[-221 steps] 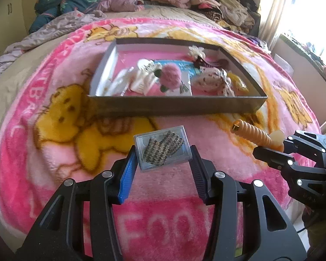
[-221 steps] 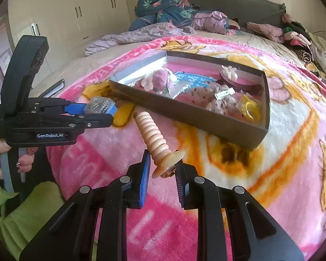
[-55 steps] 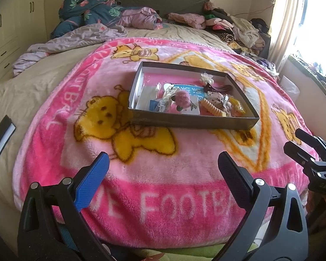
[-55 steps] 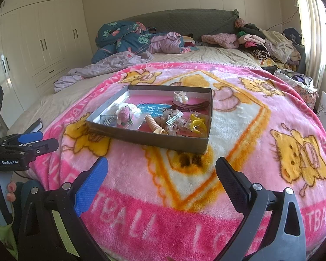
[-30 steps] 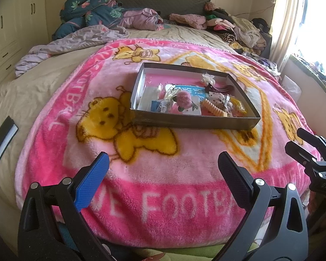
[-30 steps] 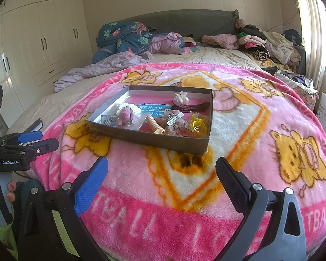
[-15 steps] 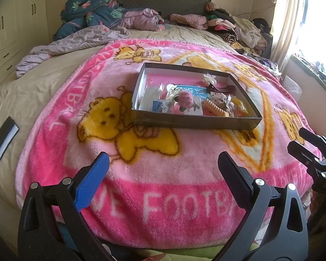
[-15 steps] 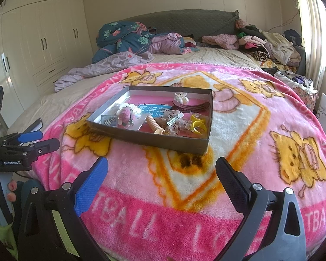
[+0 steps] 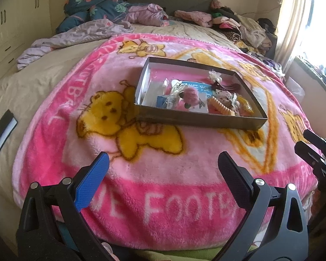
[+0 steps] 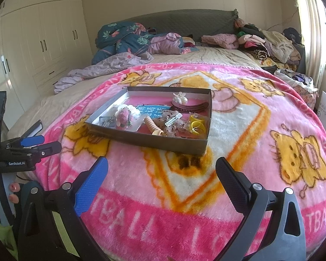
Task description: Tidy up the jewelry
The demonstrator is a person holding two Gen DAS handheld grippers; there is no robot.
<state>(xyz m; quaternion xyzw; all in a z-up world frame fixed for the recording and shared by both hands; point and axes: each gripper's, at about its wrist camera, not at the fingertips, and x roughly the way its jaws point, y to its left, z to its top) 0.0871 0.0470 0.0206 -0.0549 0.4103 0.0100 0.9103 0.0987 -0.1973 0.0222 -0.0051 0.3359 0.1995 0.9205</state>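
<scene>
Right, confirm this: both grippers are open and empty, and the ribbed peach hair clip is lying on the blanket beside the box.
Not quite. The hair clip lies inside the box, as the right wrist view shows. The left gripper and right gripper are indeed open and empty.

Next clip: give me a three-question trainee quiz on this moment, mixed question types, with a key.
1. True or false: the left tongs hold a clear case of hair clips.
2. Multiple choice: the peach spiral hair clip lies (A) on the pink blanket, (B) inside the shallow box, (C) between the right tongs.
3. Short answer: which item in the box is bright yellow, and near which end in the right wrist view?

Key: 1 false, both tongs are open and hold nothing. 2 B. 3 the yellow hair ties, near the right end.
</scene>
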